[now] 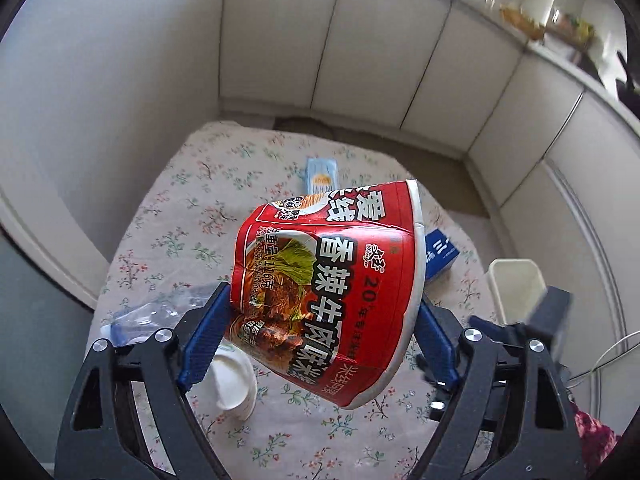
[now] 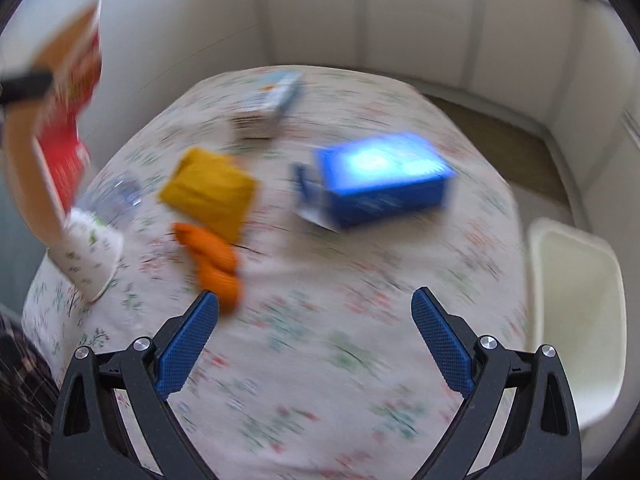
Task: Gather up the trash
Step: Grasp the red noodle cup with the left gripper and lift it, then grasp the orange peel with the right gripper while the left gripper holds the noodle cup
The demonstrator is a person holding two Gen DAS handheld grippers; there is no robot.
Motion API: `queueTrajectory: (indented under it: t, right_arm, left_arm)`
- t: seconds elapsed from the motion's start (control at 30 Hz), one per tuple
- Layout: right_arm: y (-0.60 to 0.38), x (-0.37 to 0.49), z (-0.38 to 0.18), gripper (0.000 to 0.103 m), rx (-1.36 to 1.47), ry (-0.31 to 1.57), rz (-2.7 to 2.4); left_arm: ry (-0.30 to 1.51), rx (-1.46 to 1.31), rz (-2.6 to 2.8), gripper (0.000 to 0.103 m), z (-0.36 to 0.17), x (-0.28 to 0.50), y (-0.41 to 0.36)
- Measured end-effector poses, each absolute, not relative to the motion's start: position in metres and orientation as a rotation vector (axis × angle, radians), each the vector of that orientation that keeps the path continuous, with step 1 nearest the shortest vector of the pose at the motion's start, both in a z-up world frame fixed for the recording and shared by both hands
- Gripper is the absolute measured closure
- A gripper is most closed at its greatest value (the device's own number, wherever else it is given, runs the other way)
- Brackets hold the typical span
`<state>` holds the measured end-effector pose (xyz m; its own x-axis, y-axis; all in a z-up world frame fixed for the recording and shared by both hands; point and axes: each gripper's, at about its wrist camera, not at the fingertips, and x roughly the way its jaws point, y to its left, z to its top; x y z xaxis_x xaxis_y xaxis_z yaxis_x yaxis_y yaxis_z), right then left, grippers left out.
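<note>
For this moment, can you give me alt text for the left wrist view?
The left tool holds a crushed red instant noodle cup above a floral tablecloth, its blue pads pressed on both sides. Below lie a white paper cup, a blue box, a clear plastic bottle and a white bin at right.

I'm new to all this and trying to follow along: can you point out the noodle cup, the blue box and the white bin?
noodle cup (image 1: 332, 276): left wrist view, on its red printed side.
blue box (image 2: 384, 168): right wrist view, on its top face.
white bin (image 2: 576, 280): right wrist view, on its inner wall.
</note>
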<state>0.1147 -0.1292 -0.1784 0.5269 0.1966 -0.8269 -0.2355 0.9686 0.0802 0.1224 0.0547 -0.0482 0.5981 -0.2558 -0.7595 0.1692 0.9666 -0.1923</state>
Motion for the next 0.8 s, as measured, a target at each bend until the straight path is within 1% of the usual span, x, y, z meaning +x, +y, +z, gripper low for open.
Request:
queueTrajectory:
  t: [0.2, 0.27, 0.3, 0.33, 0.43, 0.5, 0.53, 0.6, 0.63, 0.8]
  right_arm:
    - [-0.083, 0.136, -0.192, 0.009, -0.111, 1.055, 0.372]
    - [-0.073, 0.142, -0.198, 0.012, -0.128, 1.088, 0.391]
    - [-0.068, 0.145, -0.202, 0.019, -0.140, 1.105, 0.398]
    - [-0.064, 0.146, -0.205, 0.024, -0.147, 1.118, 0.402]
    - [-0.058, 0.153, -0.217, 0.049, -0.162, 1.158, 0.401]
    - [-0.057, 0.153, -0.219, 0.058, -0.177, 1.164, 0.395]
    - [-0.057, 0.153, -0.219, 0.066, -0.184, 1.154, 0.393]
    - [-0.060, 0.153, -0.217, 0.073, -0.165, 1.159, 0.404]
    - [-0.061, 0.153, -0.215, 0.075, -0.157, 1.161, 0.405]
    - [-0.067, 0.150, -0.207, 0.078, -0.116, 1.152, 0.397]
  left_arm:
    - [0.849, -0.169, -0.256, 0.022, -0.033, 0.096, 0.087]
    - [0.845, -0.187, -0.254, 0.022, -0.033, 0.092, 0.093]
    - [0.845, -0.192, -0.251, 0.022, -0.035, 0.092, 0.096]
    - [0.845, -0.198, -0.248, 0.022, -0.036, 0.091, 0.099]
    - [0.848, -0.223, -0.238, 0.022, -0.040, 0.090, 0.107]
    - [0.851, -0.234, -0.230, 0.022, -0.041, 0.087, 0.112]
    - [0.855, -0.242, -0.227, 0.022, -0.043, 0.088, 0.114]
    - [0.860, -0.250, -0.221, 0.022, -0.047, 0.088, 0.118]
    - [0.864, -0.258, -0.216, 0.022, -0.049, 0.089, 0.119]
    - [0.861, -0.282, -0.191, 0.022, -0.054, 0.088, 0.127]
